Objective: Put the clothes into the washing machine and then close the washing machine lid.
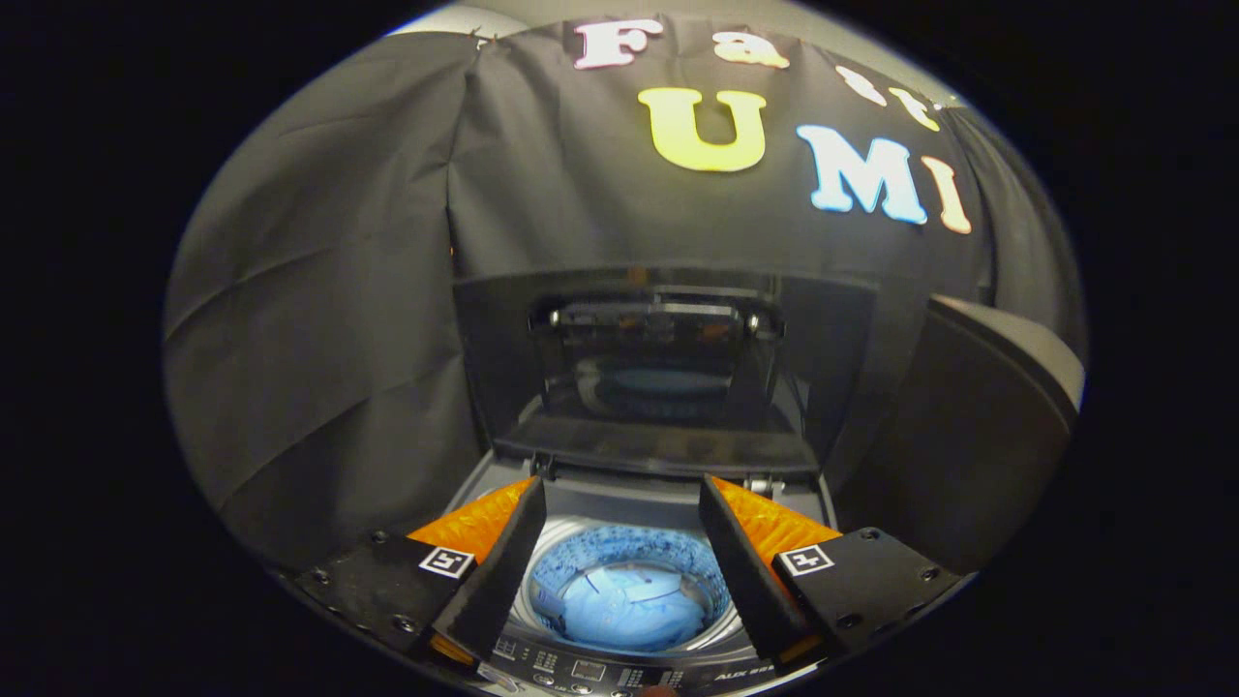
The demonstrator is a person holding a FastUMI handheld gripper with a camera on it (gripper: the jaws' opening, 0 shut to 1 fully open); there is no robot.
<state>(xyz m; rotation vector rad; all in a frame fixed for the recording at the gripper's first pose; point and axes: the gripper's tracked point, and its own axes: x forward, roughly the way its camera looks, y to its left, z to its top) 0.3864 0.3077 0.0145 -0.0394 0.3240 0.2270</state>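
Observation:
A top-loading washing machine (619,496) stands right below and ahead of me. Its dark glass lid (663,373) is raised upright at the back, leaning toward the booth's wall. Down in the round drum (629,590) lies light blue clothing (634,610), seen between my fingers. My gripper (624,499) hovers above the drum's opening, open, with nothing between its black and orange fingers (503,561). The control panel (619,673) runs along the machine's near edge, under the fingers.
Black cloth walls close in behind and to the left of the machine. A dark rounded object (978,426) with a pale top edge stands close to the machine's right side.

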